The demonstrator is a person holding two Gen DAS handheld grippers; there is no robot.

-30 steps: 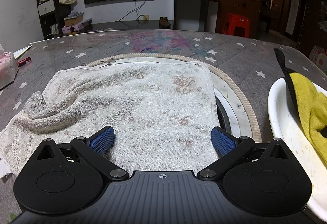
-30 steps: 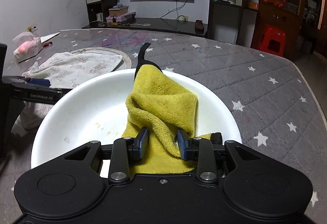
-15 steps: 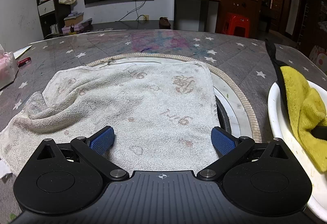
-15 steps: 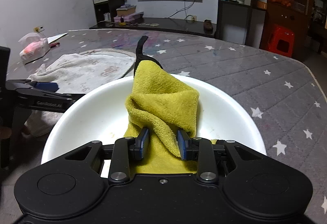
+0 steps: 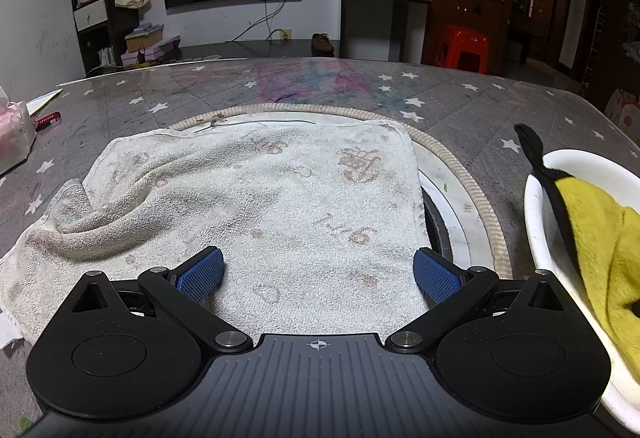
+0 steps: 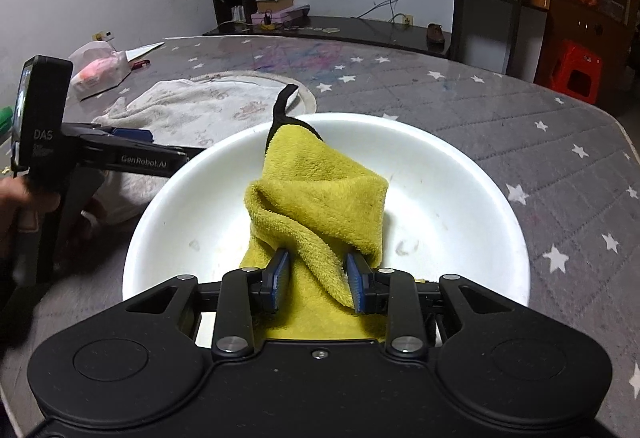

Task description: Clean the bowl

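Note:
A white bowl (image 6: pixel 460 198) sits on the grey star-patterned table; it also shows at the right edge of the left wrist view (image 5: pixel 538 214). My right gripper (image 6: pixel 318 276) is shut on a yellow cloth (image 6: pixel 320 182) with a black tab, which rests inside the bowl. The cloth also shows in the left wrist view (image 5: pixel 600 234). Faint smears mark the bowl's inside. My left gripper (image 5: pixel 318 272) is open and empty, low over a white towel (image 5: pixel 260 206), left of the bowl.
The white towel lies over a round mat with a rope rim (image 5: pixel 452 162). A pink tissue pack (image 6: pixel 98 72) and a red pen (image 5: pixel 48 117) lie at the far left. The table's edge runs along the right (image 6: pixel 624 134).
The right gripper has moved the yellow cloth across the bowl, towards its left side. The left gripper has stayed still over the towel.

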